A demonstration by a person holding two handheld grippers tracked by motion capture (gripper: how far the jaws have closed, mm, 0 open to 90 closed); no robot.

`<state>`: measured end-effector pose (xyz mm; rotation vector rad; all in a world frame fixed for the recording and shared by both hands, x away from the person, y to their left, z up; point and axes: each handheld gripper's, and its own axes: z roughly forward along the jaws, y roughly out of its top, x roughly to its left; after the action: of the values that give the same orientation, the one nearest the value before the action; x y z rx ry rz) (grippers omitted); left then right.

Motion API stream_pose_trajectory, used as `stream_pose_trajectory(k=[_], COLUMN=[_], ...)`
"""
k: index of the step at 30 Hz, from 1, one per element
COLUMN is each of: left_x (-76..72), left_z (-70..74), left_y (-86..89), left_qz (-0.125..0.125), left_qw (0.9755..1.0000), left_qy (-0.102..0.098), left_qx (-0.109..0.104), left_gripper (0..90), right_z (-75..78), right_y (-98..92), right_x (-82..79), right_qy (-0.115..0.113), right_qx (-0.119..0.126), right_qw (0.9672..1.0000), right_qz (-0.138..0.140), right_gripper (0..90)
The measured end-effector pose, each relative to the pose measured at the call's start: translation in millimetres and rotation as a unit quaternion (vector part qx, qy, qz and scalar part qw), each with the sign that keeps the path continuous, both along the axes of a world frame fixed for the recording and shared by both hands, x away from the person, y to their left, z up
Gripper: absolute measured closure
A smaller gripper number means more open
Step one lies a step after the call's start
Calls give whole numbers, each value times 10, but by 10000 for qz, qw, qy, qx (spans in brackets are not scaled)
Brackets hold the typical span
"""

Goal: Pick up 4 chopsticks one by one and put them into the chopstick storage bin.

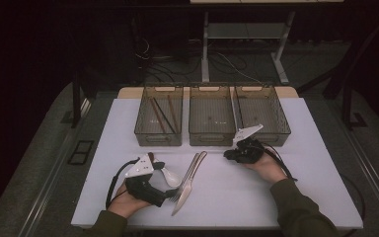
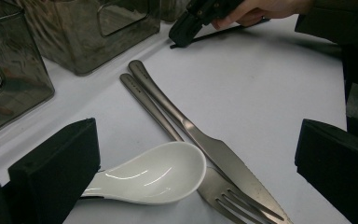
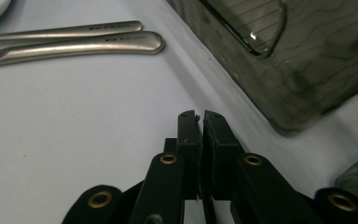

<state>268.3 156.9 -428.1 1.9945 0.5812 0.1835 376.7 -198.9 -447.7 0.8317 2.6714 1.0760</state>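
White spoon [image 2: 158, 172] between my left gripper's [image 1: 167, 193] spread jaws, unpinched, bowl resting on the fork [image 2: 233, 198].
Left gripper frames the spoon on the table [image 1: 256, 192], likely for pickup; fork and knife [image 2: 200, 140] lie alongside. Right gripper [image 3: 201, 122], jaws pressed together and empty, sits below the bins [image 1: 212, 118].

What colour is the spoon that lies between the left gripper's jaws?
The spoon is glossy white, like ceramic. The left gripper view shows it best.
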Motion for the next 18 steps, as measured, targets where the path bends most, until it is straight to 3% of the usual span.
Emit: stream_pose_trajectory(k=[2, 4, 6, 10, 18], left_x=[2, -1, -2, -3, -9], left_z=[-1, 0, 5, 3, 12], left_y=[0, 0, 5, 2, 6], left_qz=[-4, 5, -3, 6, 3], left_qw=[10000, 10000, 10000, 10000, 10000], left_qy=[0, 1, -13, -4, -26], left_qx=[2, -11, -20, -26, -34], left_gripper=[0, 0, 0, 0, 0], right_z=[-4, 9, 68, 226, 298], right_y=[-6, -18, -74, -208, -535], right_x=[8, -7, -36, -145, -405], right_qy=[23, 53, 110, 22, -60], right_qx=[38, 97, 353, 477, 166], right_qw=[10000, 9999, 9993, 9989, 9998], right_qz=[-9, -26, 4, -4, -83], right_gripper=[848, 763, 739, 717, 729])
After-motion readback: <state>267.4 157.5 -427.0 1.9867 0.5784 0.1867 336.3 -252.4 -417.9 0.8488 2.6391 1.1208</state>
